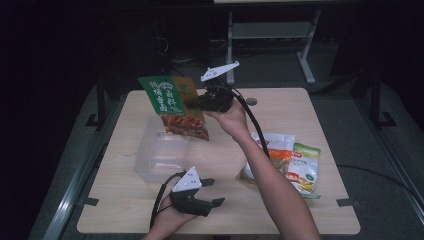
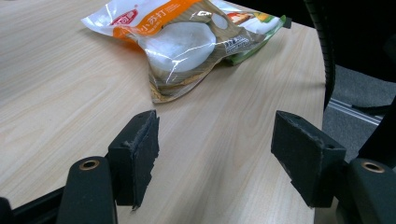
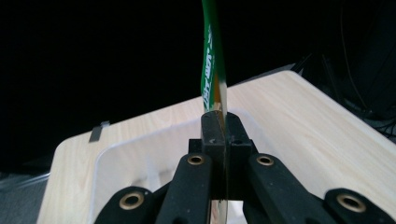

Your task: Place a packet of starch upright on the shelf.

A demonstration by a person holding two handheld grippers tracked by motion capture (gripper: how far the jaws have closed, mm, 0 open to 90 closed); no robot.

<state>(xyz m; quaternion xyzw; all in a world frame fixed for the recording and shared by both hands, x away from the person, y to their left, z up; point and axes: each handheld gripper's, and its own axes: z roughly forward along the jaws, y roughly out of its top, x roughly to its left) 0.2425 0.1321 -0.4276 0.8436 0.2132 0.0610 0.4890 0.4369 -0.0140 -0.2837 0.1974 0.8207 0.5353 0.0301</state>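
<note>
High view: the right gripper (image 1: 196, 102), upper centre, pinches one green snack packet (image 1: 172, 106) hanging above a clear plastic tub (image 1: 161, 155) on the worktop (image 1: 300, 107). The left gripper (image 1: 214, 192) rests at bottom centre, fingers spread. Two more packets (image 1: 286, 160) lie right of centre.

Left gripper view: open fingers (image 2: 135, 156) face an orange-and-white packet (image 2: 182, 42) at the top.

Right gripper view: fingers (image 3: 212, 135) clamp the green packet's edge at centre, with the tub below.
</note>
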